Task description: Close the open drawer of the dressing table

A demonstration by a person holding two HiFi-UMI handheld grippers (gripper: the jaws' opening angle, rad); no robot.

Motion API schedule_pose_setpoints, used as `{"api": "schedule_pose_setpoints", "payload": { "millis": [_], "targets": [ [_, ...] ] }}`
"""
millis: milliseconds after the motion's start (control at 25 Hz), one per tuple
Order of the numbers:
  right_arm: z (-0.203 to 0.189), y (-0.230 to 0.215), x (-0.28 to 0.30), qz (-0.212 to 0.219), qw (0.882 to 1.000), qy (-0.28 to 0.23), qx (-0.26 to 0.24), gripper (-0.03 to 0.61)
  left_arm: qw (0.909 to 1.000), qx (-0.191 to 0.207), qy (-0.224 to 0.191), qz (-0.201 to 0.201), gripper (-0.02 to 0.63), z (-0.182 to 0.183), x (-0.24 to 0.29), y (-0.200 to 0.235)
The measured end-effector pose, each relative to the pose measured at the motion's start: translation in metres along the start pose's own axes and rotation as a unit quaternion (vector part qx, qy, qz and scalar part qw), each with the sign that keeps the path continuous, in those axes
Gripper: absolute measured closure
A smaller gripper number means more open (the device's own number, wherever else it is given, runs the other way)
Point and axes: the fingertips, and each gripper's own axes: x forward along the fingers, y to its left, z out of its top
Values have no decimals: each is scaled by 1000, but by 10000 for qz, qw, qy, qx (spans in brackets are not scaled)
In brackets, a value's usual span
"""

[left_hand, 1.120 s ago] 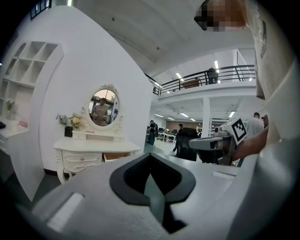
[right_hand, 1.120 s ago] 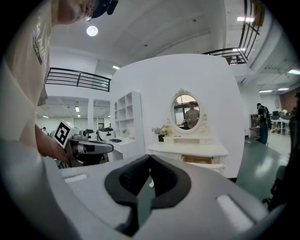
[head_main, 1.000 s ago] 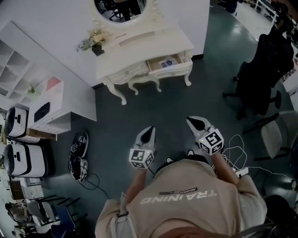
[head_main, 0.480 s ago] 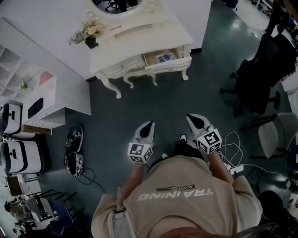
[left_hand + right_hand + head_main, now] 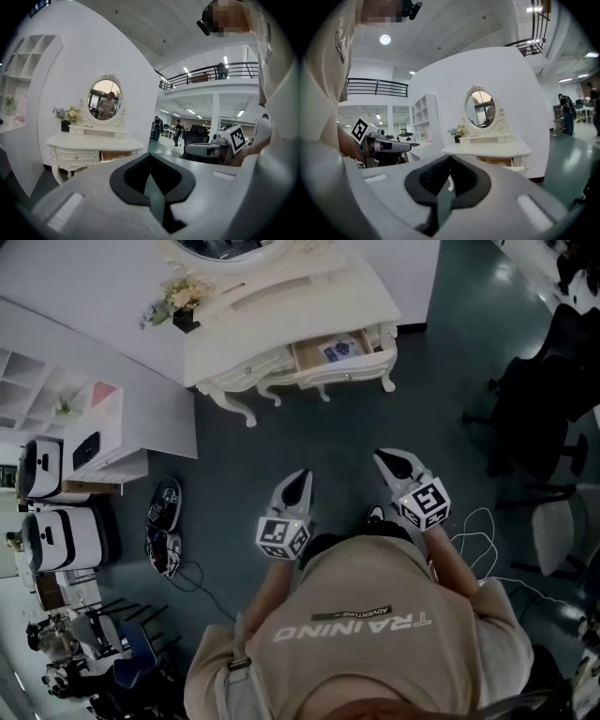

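The white dressing table (image 5: pixel 281 320) stands against the wall at the top of the head view. Its right drawer (image 5: pixel 339 351) is pulled out, with a printed sheet lying inside. Both grippers are held in front of the person's chest, well short of the table over dark floor. My left gripper (image 5: pixel 298 480) is shut and empty. My right gripper (image 5: pixel 390 461) is shut and empty too. The left gripper view shows the table (image 5: pixel 91 140) ahead with the open drawer (image 5: pixel 115 154). In the right gripper view the open drawer (image 5: pixel 498 161) sits under the tabletop.
A vase of flowers (image 5: pixel 180 304) and an oval mirror (image 5: pixel 225 247) sit on the table. A white shelf unit (image 5: pixel 103 432), white cases (image 5: pixel 56 540) and black shoes (image 5: pixel 161 526) are at the left. A black office chair (image 5: pixel 553 399) and floor cables (image 5: pixel 473 526) are at the right.
The person has shifted over the floor and the table has moved slightly in the head view. Both grippers stay shut, side by side in front of the body.
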Motion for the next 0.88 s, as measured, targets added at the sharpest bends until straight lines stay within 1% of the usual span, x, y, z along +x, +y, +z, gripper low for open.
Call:
{"api": "schedule_pose_setpoints", "payload": {
  "millis": [120,240,360,520,640,760,880],
  "targets": [
    [-4,-25,14,125,9999,79,-50,575,9998,-103,19,171,607,0,21,4],
    [-11,-36,25,149,9995,256,-138,575,9997,-104,105,194,607,-3,30,6],
    [-16,-44,43,207,9993,322,-49,575,9997,-66,149,189,606,-2,43,19],
    [-20,-53,75,181,9988,442,-127,575,9997,-126,161,155,606,-9,63,49],
    [-12,-59,99,104,9987,460,-172,575,9997,-218,117,57,606,-7,78,76],
    [4,-65,127,-7,9987,471,-180,575,9990,-422,60,-122,606,4,102,112],
    [15,-69,159,-98,9982,538,-250,575,9990,-360,-13,-279,606,20,127,150]
  ]
}}
